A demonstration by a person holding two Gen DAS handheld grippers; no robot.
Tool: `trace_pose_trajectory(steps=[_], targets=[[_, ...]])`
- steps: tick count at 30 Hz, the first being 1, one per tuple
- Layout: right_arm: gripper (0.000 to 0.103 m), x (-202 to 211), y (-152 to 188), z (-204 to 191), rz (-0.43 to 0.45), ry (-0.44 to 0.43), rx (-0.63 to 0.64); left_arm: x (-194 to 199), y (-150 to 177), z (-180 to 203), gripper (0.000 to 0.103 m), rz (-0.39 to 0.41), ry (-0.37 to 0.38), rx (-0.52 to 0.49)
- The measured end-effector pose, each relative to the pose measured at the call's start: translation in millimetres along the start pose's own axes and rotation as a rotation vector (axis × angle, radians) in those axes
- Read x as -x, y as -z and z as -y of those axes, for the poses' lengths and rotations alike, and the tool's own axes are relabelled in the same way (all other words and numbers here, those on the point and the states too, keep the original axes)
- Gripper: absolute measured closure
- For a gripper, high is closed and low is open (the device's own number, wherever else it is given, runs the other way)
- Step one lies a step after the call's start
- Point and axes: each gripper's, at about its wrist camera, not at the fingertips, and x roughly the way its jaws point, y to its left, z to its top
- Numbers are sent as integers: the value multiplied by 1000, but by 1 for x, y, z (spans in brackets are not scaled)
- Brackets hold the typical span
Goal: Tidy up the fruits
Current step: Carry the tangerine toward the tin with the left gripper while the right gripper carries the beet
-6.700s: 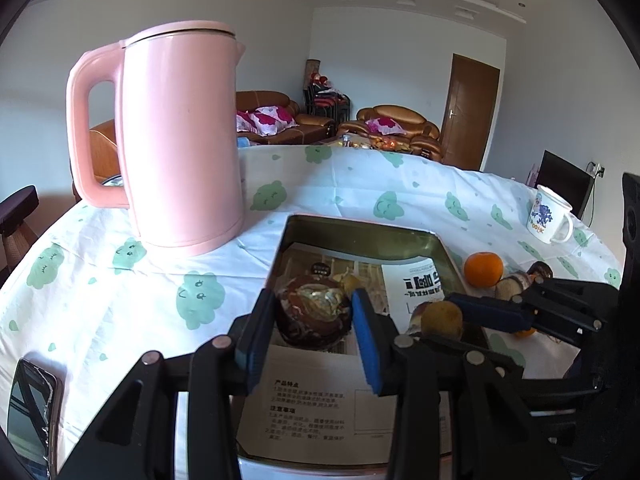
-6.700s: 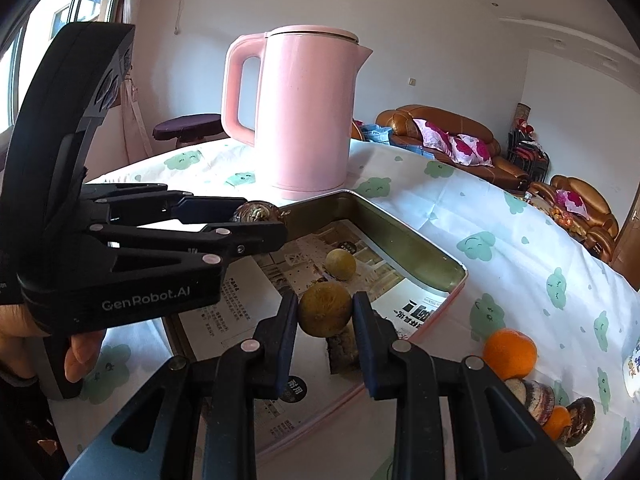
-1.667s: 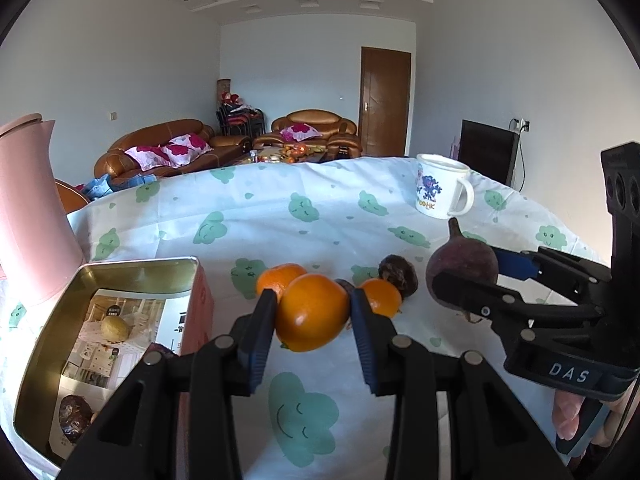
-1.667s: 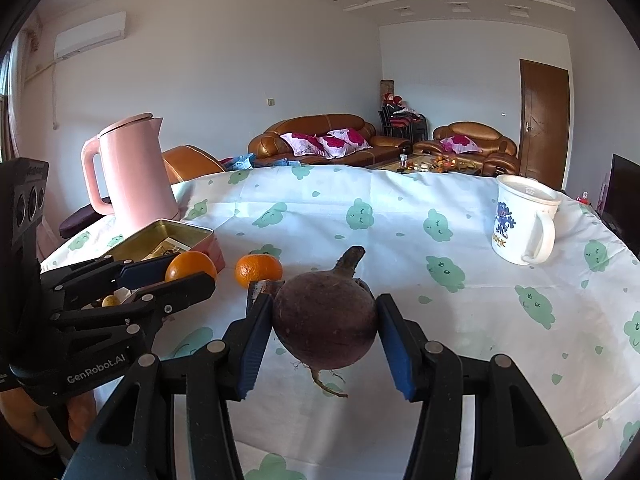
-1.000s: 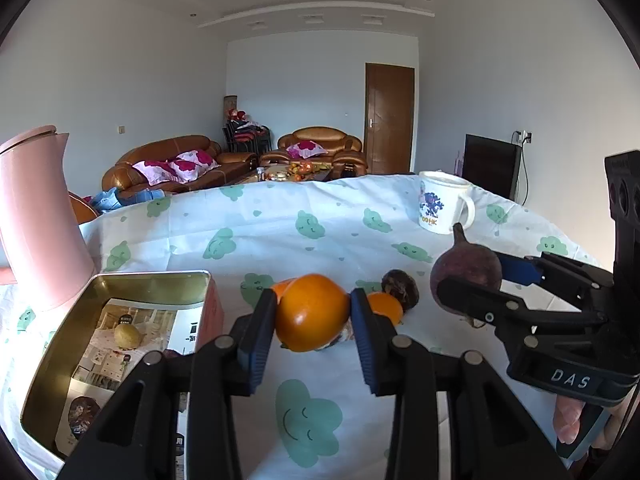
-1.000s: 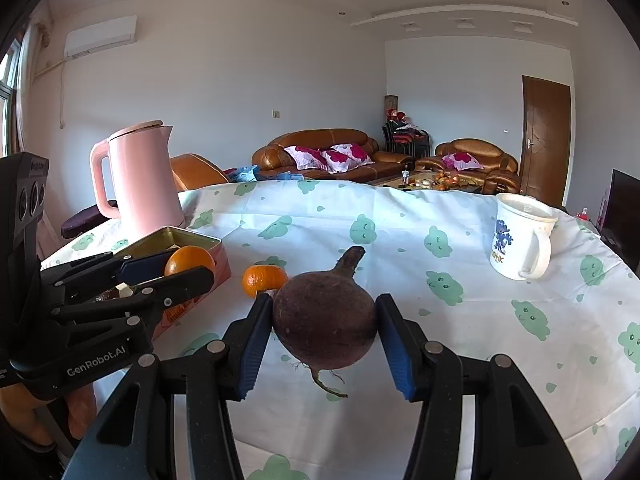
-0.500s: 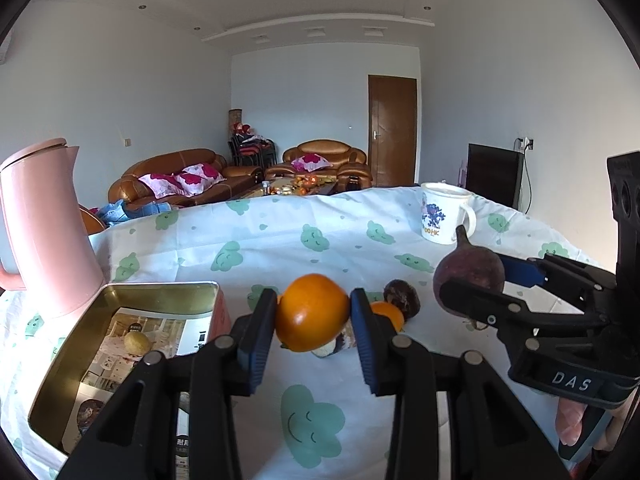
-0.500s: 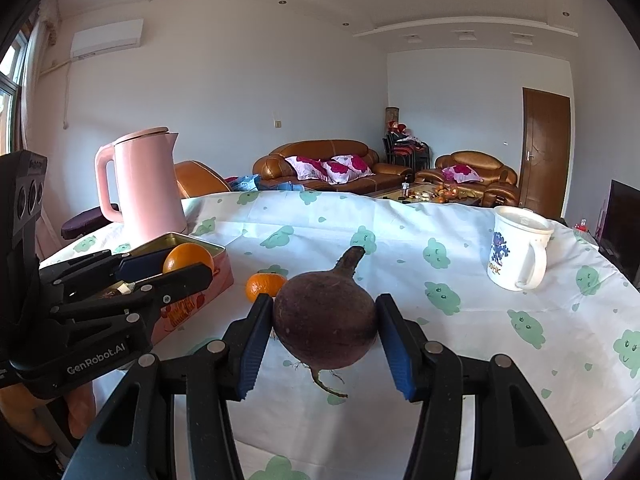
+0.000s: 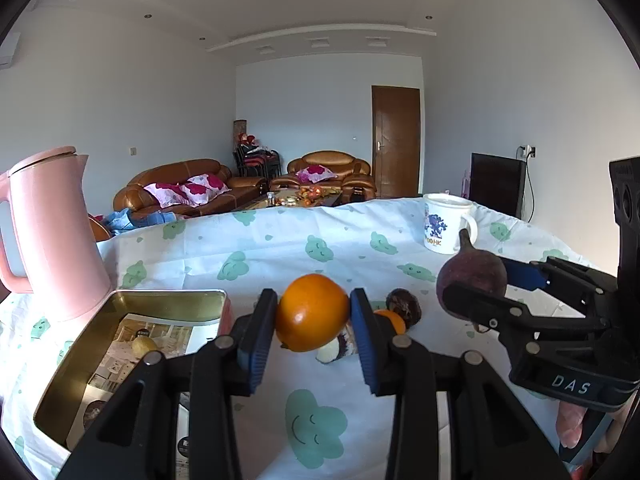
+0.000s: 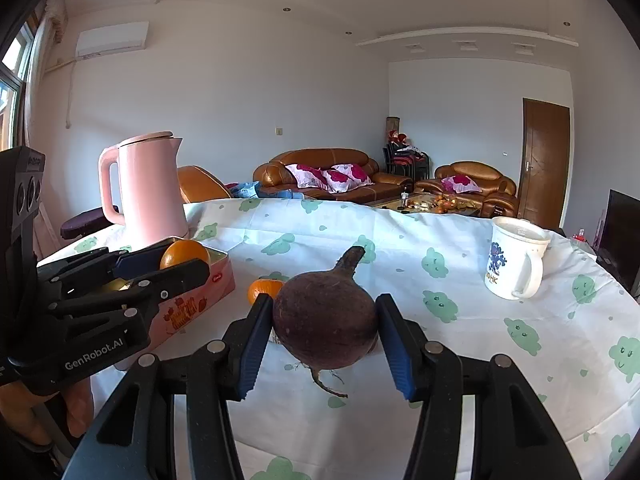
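Observation:
My left gripper (image 9: 312,320) is shut on an orange (image 9: 312,312), held a little above the tablecloth just right of the gold-lined tin (image 9: 168,292). A small yellow fruit (image 9: 144,345) and a dark round one (image 9: 94,414) lie in the tin. My right gripper (image 10: 326,328) is shut on a dark purple beet (image 10: 326,320) with its stem pointing up. In the right wrist view the left gripper (image 10: 184,262) with its orange (image 10: 185,254) hovers by the tin's pink side (image 10: 192,304). The beet (image 9: 472,280) also shows at the right of the left wrist view.
A small orange (image 9: 390,318), a dark fruit (image 9: 404,306) and a cut white-and-dark piece (image 9: 336,350) lie behind the held orange. A pink kettle (image 10: 148,188) stands beyond the tin. A white mug (image 10: 514,264) stands at the far right.
Earlier the grippers held a dark fruit and a yellow-brown fruit over the tin; now they hold the orange and the beet. Over the last second both views tipped slightly upward, grips unchanged.

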Motion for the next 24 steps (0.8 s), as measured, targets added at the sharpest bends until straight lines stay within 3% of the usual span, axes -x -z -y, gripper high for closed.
trace_pose_trajectory(steps=[16,24], targets=[[49,10,1,-1,48,-1,6,4,0,0,64,13,-7,1],[49,6,-1,-3,28,-10,18,6,-1,-3,64,-6,-19,11]])
